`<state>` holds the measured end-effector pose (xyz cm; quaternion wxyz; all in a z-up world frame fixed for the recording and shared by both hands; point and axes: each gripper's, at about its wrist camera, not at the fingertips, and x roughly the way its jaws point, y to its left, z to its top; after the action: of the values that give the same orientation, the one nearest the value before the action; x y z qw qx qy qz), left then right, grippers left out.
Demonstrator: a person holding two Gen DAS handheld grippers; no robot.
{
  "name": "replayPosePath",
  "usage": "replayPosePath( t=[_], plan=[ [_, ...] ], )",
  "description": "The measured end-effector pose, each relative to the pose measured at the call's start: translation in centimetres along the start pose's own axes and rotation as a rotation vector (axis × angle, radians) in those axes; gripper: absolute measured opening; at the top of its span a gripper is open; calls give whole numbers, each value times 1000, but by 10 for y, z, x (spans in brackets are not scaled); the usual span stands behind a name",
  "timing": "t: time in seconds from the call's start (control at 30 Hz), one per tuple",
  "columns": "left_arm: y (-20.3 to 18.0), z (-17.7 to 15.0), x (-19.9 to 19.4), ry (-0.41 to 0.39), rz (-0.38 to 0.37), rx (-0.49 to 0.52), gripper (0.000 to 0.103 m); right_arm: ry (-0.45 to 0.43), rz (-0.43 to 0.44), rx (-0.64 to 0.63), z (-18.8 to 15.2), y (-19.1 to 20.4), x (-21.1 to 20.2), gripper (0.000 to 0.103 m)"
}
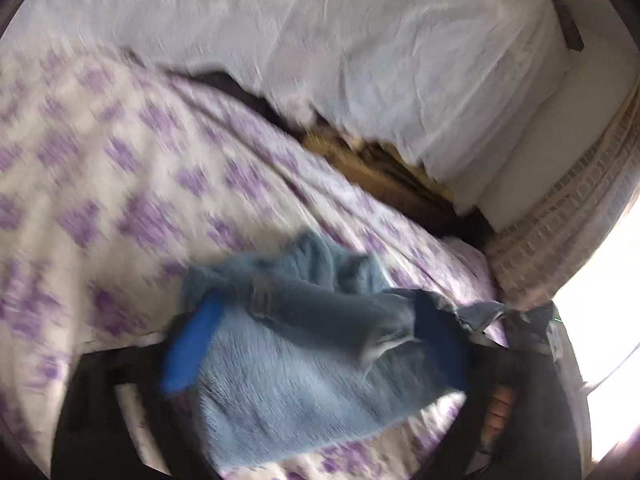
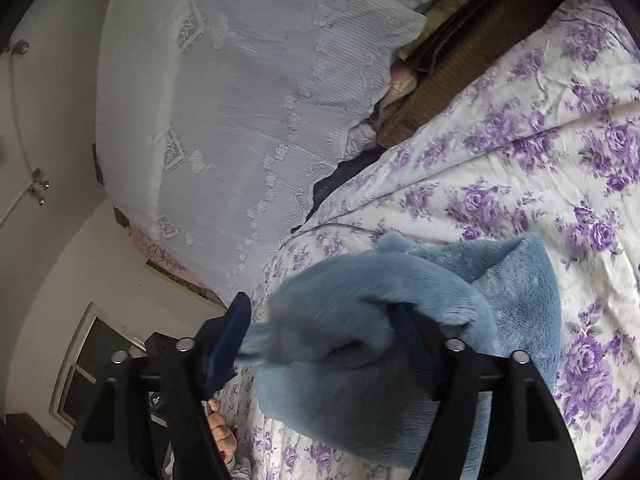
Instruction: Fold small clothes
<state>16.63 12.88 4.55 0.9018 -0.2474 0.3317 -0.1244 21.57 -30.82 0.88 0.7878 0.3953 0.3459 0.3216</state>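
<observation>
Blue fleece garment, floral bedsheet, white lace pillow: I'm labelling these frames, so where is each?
Blue fleece garment (image 2: 400, 392), right wrist view, on its bunched middle.
Floral bedsheet (image 2: 520, 168), right wrist view, bare flowered stretch.
White lace pillow (image 2: 240, 100), right wrist view, its front face.

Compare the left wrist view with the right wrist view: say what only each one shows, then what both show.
Only the left wrist view: a bright window glare at its right edge, and heavy motion blur.

Only the right wrist view: a dark window in a white wall, a white lace cover, and fingers of a hand low down.

Both: the blue fleece garment lying between open jaws on the purple-flowered bedspread.
</observation>
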Motion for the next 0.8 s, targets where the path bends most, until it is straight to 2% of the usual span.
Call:
replayPosePath(
  t=[0.03, 0.07, 0.1, 0.13, 0.17, 0.23, 0.3, 0.37, 0.47, 0.6, 0.67, 0.73, 0.8],
  plan=[
    [-1, 0, -5, -23, 51, 20, 98, -5, -16, 4, 0, -2, 1, 73],
    [-1, 0, -3, -18, 110, 42, 98, -15, -38, 14, 1, -6, 1, 73],
    [0, -2, 2, -1, 137, 47, 98, -36, -66, 24, 1, -11, 0, 72],
    [2, -3, 6, 14, 143, 43, 98, -69, -123, 23, 0, -15, -3, 69],
    [3, -6, 11, 32, 137, 36, 98, -86, -156, 9, -1, -16, -6, 61],
    [-2, -10, 18, 51, 135, 55, 98, -102, -193, -40, -2, -10, -6, 53],
    [-16, -14, 23, 44, 188, 128, 98, -121, -212, -97, -3, 1, -6, 44],
    [-25, -15, 28, 39, 246, 181, 98, -120, -260, -186, -5, 18, 0, 43],
    [-42, -14, 43, 47, 322, 256, 98, -73, -315, -297, -7, 43, 24, 39],
    [-58, -17, 69, 82, 328, 299, 98, 16, -356, -365, -6, 62, 69, 35],
    [-57, -39, 95, 169, 360, 355, 98, 77, -377, -368, -10, 59, 95, 33],
    [-52, -60, 115, 225, 422, 415, 99, 152, -447, -351, -24, 42, 111, 30],
    [-56, -73, 115, 178, 461, 474, 99, 216, -485, -362, -40, 27, 116, 24]
  ],
)
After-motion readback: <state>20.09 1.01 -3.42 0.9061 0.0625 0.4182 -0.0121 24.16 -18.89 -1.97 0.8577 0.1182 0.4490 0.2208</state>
